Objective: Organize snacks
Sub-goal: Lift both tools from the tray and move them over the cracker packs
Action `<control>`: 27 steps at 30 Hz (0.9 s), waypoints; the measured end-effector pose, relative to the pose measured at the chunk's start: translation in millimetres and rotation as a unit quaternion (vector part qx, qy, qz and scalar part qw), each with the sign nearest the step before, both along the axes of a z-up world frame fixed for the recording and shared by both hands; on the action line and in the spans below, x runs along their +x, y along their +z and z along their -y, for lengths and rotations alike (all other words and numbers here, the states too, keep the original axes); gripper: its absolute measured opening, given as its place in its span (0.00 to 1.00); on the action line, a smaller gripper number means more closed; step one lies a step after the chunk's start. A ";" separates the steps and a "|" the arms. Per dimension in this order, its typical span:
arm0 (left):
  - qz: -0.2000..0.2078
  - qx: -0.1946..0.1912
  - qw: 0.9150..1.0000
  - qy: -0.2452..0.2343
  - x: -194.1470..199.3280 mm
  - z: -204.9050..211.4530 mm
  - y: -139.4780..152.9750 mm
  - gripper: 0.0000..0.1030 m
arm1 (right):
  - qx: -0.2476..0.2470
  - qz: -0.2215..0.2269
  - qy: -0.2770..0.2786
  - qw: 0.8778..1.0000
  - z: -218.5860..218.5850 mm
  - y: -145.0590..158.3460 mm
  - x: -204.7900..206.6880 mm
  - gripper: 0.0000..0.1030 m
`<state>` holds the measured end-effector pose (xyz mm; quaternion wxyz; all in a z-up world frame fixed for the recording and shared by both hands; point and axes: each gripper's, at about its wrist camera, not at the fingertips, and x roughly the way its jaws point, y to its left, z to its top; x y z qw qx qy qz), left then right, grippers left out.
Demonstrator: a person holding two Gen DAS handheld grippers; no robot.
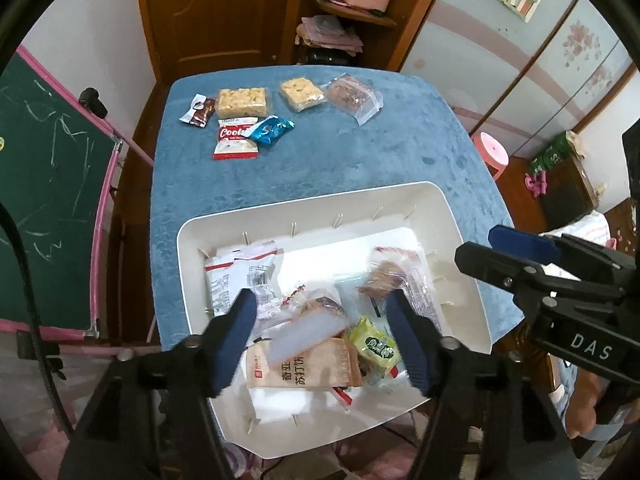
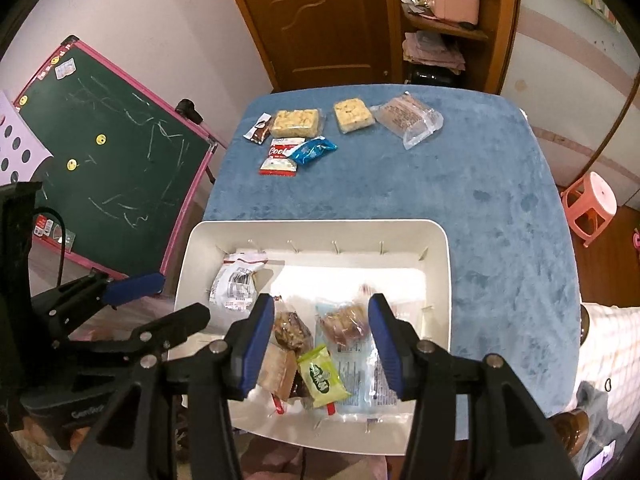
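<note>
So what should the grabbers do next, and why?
Probably the right gripper should dip a little lower and close on the clear-wrapped pastry in the white bin. Its open jaws already hang above that packet with nothing held. The left gripper is open and empty too, over a pale packet, and six snacks, like the red cookie pack, already lie sorted on the blue tablecloth.

A lived-in room of a home. Panelled wooden door (image 2: 328,20) behind the blue-covered worktop (image 2: 480,208); right of the door, wooden shelves (image 2: 440,28) with a pink box and folded cloths. Left of the worktop, a child's chalkboard (image 2: 108,152), pink-framed and scribbled; right of it, a pink plastic stool (image 2: 590,204).
</note>
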<state>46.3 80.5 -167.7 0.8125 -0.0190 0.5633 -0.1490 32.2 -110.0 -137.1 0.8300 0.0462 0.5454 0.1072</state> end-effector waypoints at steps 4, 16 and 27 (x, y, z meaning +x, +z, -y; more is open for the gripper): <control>0.005 0.005 1.000 0.000 -2.4 2.1 2.7 0.74 | 0.001 0.003 0.000 1.000 0.8 2.0 -2.3 0.48; 0.002 -0.005 1.000 0.005 -1.1 1.7 4.1 0.77 | 0.004 0.007 -0.003 1.000 3.9 6.5 -4.8 0.48; -0.008 -0.011 1.000 0.016 6.5 1.6 -1.7 0.77 | 0.011 0.001 0.002 1.000 4.1 5.1 1.2 0.48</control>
